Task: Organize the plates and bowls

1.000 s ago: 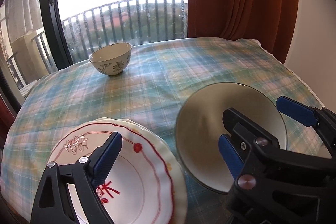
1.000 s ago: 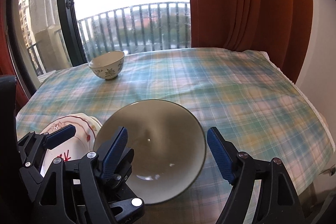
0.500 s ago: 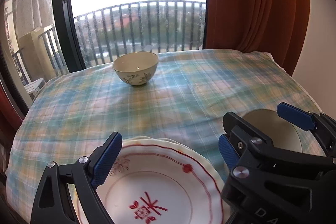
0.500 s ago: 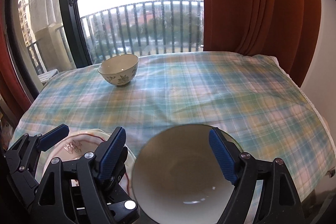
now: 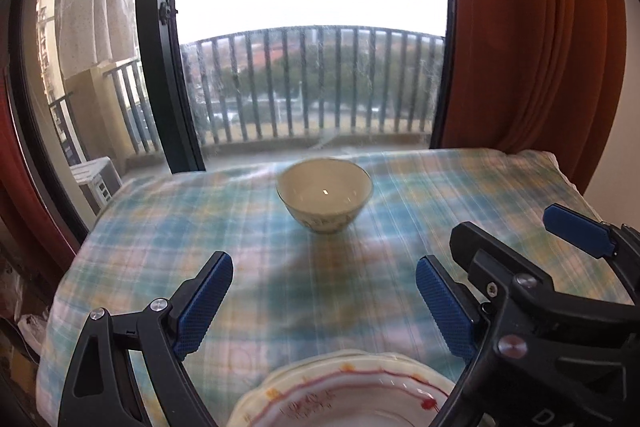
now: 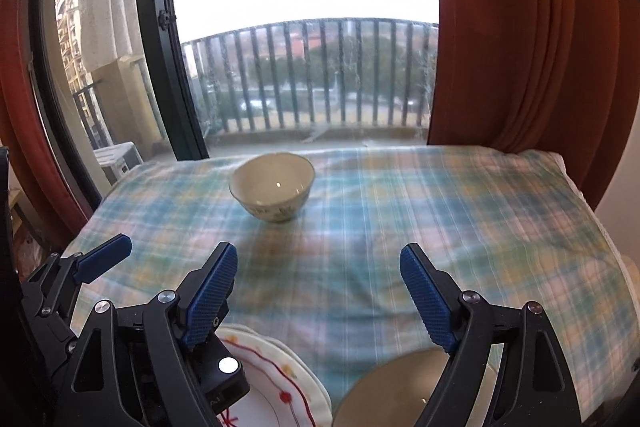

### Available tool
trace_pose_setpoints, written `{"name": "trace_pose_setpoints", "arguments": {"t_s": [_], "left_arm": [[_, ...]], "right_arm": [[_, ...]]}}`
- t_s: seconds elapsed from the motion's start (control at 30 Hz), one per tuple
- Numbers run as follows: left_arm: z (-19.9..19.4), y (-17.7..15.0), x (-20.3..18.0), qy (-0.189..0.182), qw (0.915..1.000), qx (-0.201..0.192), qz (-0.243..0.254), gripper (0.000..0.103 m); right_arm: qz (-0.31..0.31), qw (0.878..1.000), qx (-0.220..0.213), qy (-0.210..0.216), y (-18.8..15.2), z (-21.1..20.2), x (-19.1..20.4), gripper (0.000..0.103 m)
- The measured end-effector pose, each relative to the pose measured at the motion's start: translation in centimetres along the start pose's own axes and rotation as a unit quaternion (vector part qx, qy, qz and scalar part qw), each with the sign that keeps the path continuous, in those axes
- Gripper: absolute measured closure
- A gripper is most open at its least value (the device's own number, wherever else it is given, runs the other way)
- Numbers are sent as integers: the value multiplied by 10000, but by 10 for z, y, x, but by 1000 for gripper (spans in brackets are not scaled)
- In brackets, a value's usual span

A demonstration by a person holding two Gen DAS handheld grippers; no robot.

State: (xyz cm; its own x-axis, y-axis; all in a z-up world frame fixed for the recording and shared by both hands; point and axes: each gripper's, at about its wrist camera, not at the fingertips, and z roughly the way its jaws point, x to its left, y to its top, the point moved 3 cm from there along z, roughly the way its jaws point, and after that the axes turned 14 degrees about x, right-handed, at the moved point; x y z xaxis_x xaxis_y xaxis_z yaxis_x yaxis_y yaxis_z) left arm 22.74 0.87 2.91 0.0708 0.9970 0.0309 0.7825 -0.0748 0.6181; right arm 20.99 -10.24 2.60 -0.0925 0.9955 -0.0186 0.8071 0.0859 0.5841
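Tablecloth [image 5: 280, 299] view shifted: small bowl [image 5: 324, 193] nearer, plates [image 5: 344, 391] lower.

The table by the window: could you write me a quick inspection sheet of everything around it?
Surface: table under a blue-green plaid cloth, wrinkled.
Job's things: small cream ceramic bowl with leaf pattern upright near the far edge; red-trimmed white scalloped plates, stacked at the near edge; plain beige round dish apart, to their right.
Clutter: nothing seen.
Grippers: left gripper and right gripper, blue pads, both open and empty.
Cables: nothing seen.
Surroundings: rust-orange curtain, black-framed window, balcony railing.
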Motion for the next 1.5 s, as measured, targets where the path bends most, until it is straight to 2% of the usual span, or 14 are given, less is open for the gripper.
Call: {"name": "trace_pose_setpoints", "arguments": {"t_s": [0.17, 0.4, 0.5, 0.57, 0.7, 0.87, 0.97, 1.2, 1.27, 1.4, 1.5], "left_arm": [[7, 24, 15, 198, 9996, -80, -172, 9], [20, 56, 24, 286, 9993, -104, -207, 13], [35, 69, 22, 423, 9990, -82, -118, 19], [48, 76, 21, 411, 9991, -8, -75, 27], [75, 89, 24, 322, 9990, 93, -295, 33], [111, 99, 26, 186, 9984, 399, -355, 54], [134, 103, 27, 398, 9973, 542, -278, 55], [168, 105, 31, 664, 9949, 722, -244, 60], [176, 104, 31, 652, 9944, 802, -202, 64], [190, 100, 33, 576, 9935, 950, -247, 68], [196, 96, 33, 525, 9928, 1037, -300, 71]], "right_arm": [[-123, 9999, -66, 52, 28, 4, 13, 17], [-333, 9991, -107, 238, 65, 26, 15, 17], [-370, 9990, -228, 128, 81, 40, 15, 17], [-360, 9991, -207, -1, 90, 55, 12, 17], [-238, 9997, -79, -40, 104, 82, 8, 17], [56, 9998, 160, -89, 119, 123, -2, 17], [63, 9994, 273, -182, 125, 147, -5, 18], [115, 9979, 597, -219, 126, 190, -7, 32], [89, 9974, 688, -213, 124, 200, -7, 33], [55, 9959, 877, -203, 119, 214, -3, 47], [71, 9952, 955, -196, 117, 222, -3, 50]]}}
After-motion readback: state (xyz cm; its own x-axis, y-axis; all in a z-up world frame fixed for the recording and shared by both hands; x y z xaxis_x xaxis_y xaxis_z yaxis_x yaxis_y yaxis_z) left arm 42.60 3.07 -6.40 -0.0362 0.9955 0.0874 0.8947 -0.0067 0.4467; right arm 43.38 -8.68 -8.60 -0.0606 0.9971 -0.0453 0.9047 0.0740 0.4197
